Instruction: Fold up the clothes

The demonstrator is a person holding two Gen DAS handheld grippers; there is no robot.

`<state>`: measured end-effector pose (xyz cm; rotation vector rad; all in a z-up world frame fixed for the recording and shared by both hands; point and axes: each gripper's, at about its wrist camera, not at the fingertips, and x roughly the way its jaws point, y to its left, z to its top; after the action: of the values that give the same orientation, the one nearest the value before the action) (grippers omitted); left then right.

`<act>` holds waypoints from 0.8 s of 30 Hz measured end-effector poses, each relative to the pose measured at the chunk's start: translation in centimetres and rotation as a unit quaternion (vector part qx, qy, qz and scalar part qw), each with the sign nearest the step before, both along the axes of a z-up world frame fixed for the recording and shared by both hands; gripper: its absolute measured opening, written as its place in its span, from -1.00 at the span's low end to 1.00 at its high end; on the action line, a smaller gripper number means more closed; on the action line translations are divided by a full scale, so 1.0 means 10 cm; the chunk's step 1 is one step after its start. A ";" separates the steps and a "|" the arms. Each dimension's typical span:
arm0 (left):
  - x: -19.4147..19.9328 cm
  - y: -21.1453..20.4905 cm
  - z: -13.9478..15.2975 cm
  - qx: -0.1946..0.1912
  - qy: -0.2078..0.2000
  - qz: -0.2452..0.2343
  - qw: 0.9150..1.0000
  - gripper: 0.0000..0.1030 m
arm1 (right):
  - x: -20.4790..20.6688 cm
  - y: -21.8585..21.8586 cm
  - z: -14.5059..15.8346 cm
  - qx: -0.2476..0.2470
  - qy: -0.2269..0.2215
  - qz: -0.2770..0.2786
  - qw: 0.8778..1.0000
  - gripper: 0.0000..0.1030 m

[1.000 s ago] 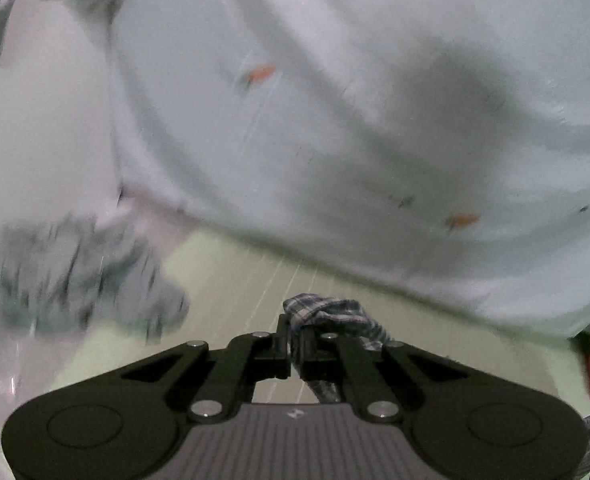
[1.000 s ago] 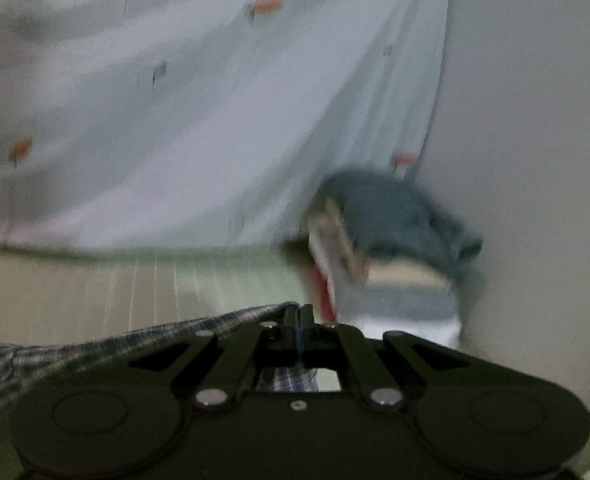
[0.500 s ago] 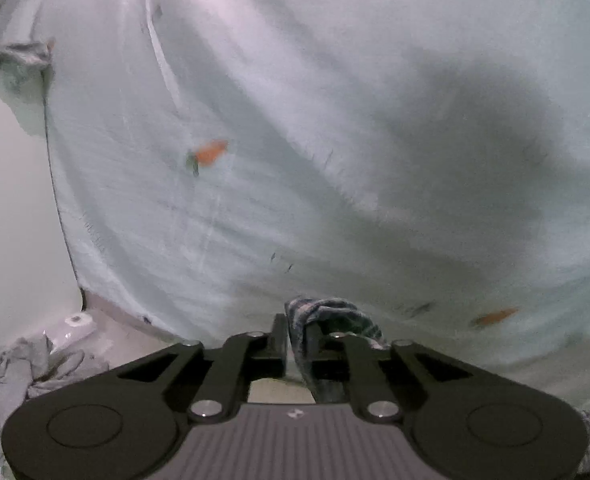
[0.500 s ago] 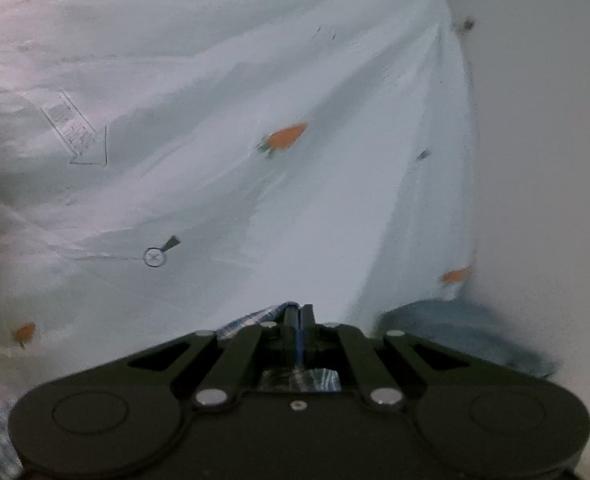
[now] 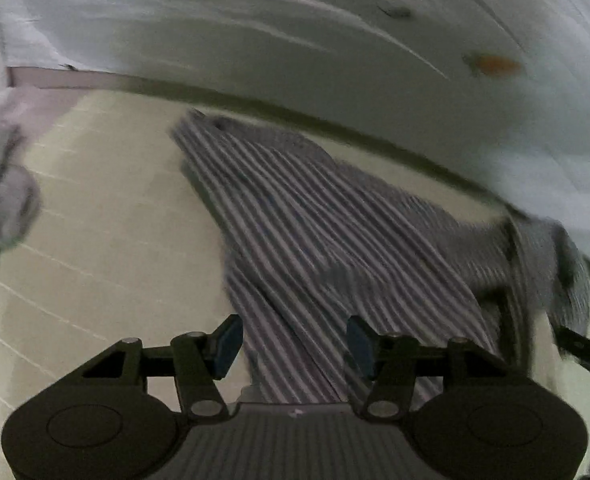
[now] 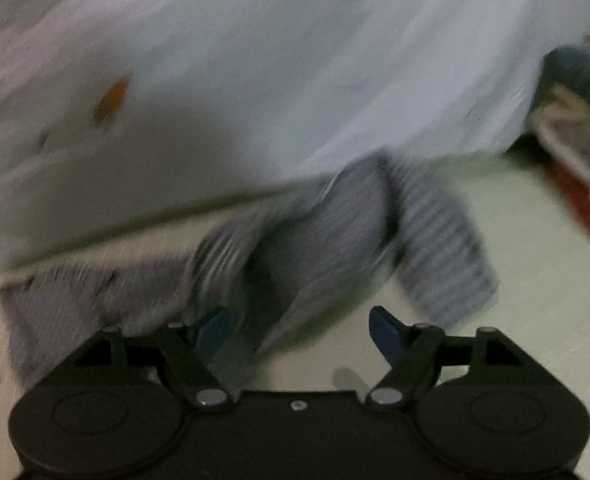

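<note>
Flanking striped garment (image 5: 319, 240): grey clothes (image 5: 3, 204), folded stack (image 6: 575, 128).

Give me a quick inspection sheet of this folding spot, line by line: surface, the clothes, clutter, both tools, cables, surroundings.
Surface: pale green mat with thin lines.
Job's things: striped garment spread flat on the mat, blurred in the right view.
Clutter: crumpled grey cloth at the left edge; stack of folded clothes at the right.
Grippers: left tool open over the garment's near end; right tool open, holding nothing.
Cables: nothing seen.
Surroundings: white sheet with orange carrot print hanging behind the mat.
</note>
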<state>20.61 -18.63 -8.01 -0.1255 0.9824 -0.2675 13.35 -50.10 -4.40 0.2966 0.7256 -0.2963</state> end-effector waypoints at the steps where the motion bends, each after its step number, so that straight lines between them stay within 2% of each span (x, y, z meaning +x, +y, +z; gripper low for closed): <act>1: -0.03 -0.05 0.00 -0.003 0.002 -0.007 1.000 0.15 | -0.03 0.09 -0.06 0.007 0.006 0.007 1.000 0.51; 4: -0.08 -0.22 0.01 -0.019 0.000 -0.031 0.999 0.25 | -0.12 0.28 -0.19 0.023 0.021 0.026 0.999 0.51; 6: -0.04 -0.33 0.01 -0.027 -0.001 -0.047 0.999 0.29 | -0.17 0.39 -0.26 0.016 0.035 0.042 0.998 0.50; 9: -0.01 -0.55 0.01 -0.042 0.002 -0.073 0.996 0.32 | -0.17 0.47 -0.34 -0.009 0.057 0.057 0.997 0.31; 13: -0.06 -0.83 -0.07 -0.059 0.020 -0.104 0.993 0.33 | -0.18 0.40 -0.38 0.012 0.068 0.061 0.996 -0.13; 16: -0.13 -0.97 -0.17 -0.053 0.032 -0.120 0.991 0.28 | -0.20 0.32 -0.38 0.016 0.076 0.066 0.995 -0.69; 17: -0.15 -0.98 -0.21 -0.041 0.034 -0.120 0.991 -0.02 | -0.23 0.30 -0.38 0.016 0.076 0.068 0.995 -0.87; 18: -0.17 -1.00 -0.25 -0.029 0.035 -0.120 0.992 -0.29 | -0.25 0.29 -0.38 0.016 0.076 0.070 0.995 -0.93; 19: -0.18 -0.99 -0.28 -0.019 0.038 -0.117 0.992 -0.89 | -0.27 0.27 -0.37 0.014 0.074 0.070 0.995 -0.97; 20: -0.18 -0.92 -0.28 -0.021 0.039 -0.106 0.993 -0.96 | -0.29 0.26 -0.35 0.009 0.072 0.068 0.995 -0.98; 22: -0.19 -0.76 -0.23 -0.029 0.035 -0.083 0.996 -0.97 | -0.32 0.23 -0.31 0.000 0.068 0.065 0.996 -0.99; 24: -0.18 -0.53 -0.12 -0.018 0.015 -0.058 0.998 -0.97 | -0.35 0.20 -0.28 -0.010 0.064 0.061 0.996 -0.99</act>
<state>18.85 -23.95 -9.17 -0.1065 1.0168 -0.3902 9.82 -48.09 -7.19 0.2148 0.8628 -0.2074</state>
